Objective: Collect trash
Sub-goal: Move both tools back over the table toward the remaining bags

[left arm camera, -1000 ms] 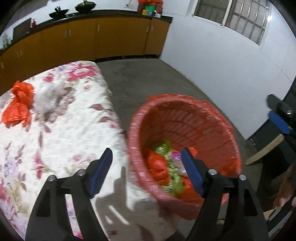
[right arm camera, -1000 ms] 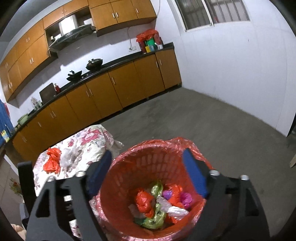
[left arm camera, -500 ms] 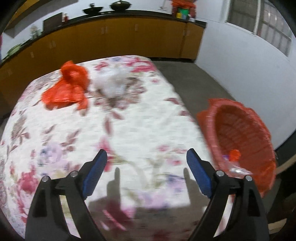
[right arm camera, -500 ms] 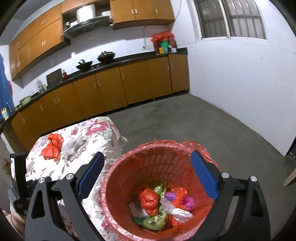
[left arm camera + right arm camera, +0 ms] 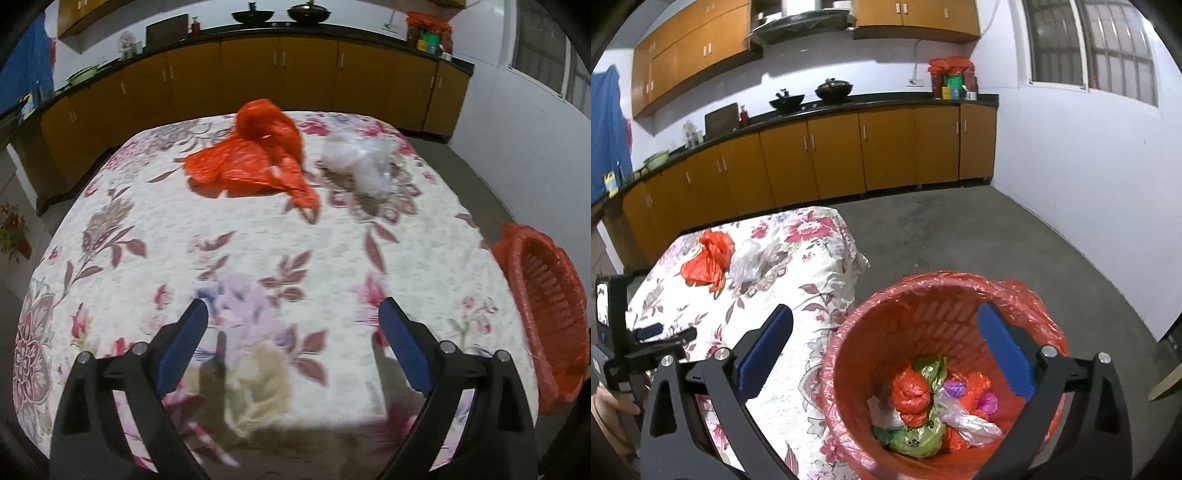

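Since a second ago the left wrist view has swung off the red basket point(image 5: 546, 317) and onto the table: the basket, which then filled the centre of the frame between the fingers, now sits cut off at the right edge, and the flowered tablecloth point(image 5: 258, 251) fills most of the picture. The left gripper point(image 5: 293, 314) hangs above the near part of the cloth with its blue-padded fingers spread wide and nothing between them.

The red plastic bag point(image 5: 255, 155) lies in the upper middle of that frame, crumpled, its long axis running from upper left to lower right, with a thin tail trailing toward the lower right. Just beside it on the right lies the clear plastic bag point(image 5: 360, 157), a loose wad with no clear direction; whether the two touch cannot be told.

The right wrist view has changed little: the right gripper point(image 5: 884, 332) hangs over the basket point(image 5: 923, 291), fingers wide apart and empty. The basket, lined with a red bag, stands on the grey floor against the table's edge and holds a heap of bagged trash point(image 5: 931, 402) in red, green, white and purple. In that view the red bag point(image 5: 707, 258) and clear bag point(image 5: 748, 260) show at mid left on the cloth point(image 5: 798, 280), and the left gripper point(image 5: 661, 334) appears at the left edge.
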